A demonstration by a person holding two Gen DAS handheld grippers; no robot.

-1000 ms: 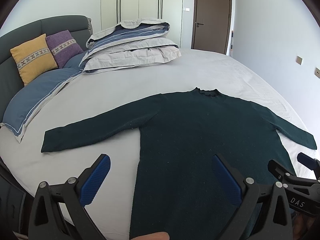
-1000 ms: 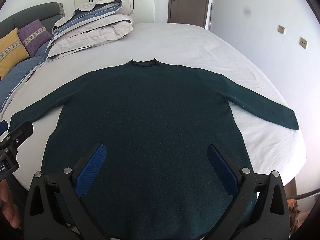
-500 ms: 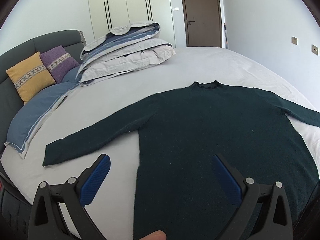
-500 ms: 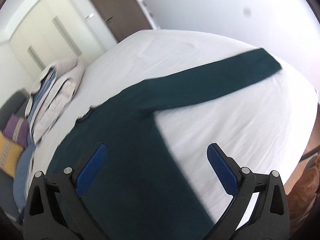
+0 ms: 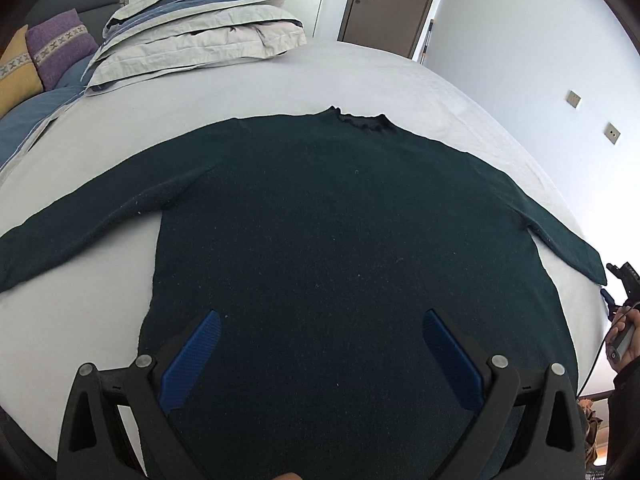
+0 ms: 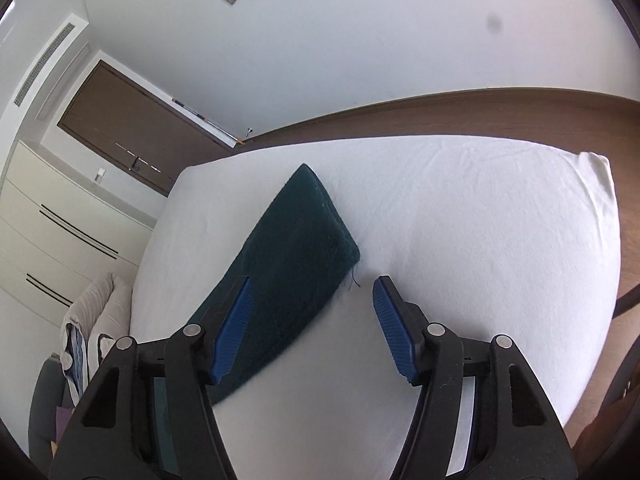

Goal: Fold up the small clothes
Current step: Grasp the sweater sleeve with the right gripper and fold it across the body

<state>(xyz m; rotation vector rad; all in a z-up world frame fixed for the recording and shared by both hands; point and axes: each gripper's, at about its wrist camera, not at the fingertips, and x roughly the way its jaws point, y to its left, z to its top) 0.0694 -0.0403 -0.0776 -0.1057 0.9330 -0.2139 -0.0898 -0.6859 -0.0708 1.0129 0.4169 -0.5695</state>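
Note:
A dark green long-sleeved sweater [image 5: 340, 240] lies flat and spread on the white bed [image 5: 360, 76], collar away from me. My left gripper [image 5: 320, 344] is open and empty, above the sweater's lower body. My right gripper [image 6: 312, 300] is open and empty, low over the bed, with the cuff of the sweater's right sleeve [image 6: 296, 248] just ahead between its blue fingers. The right gripper also shows in the left wrist view [image 5: 620, 284], beside that sleeve's end.
A stack of folded grey and blue duvets [image 5: 200, 36] lies at the far side of the bed. Purple and yellow cushions [image 5: 56, 48] lean on the dark headboard at far left. The bed's edge [image 6: 600, 240] drops to a wooden floor at the right.
My right gripper swung right and down, from the sweater's body to the right sleeve's cuff. My left gripper moved right, from the sweater's left edge to over its middle.

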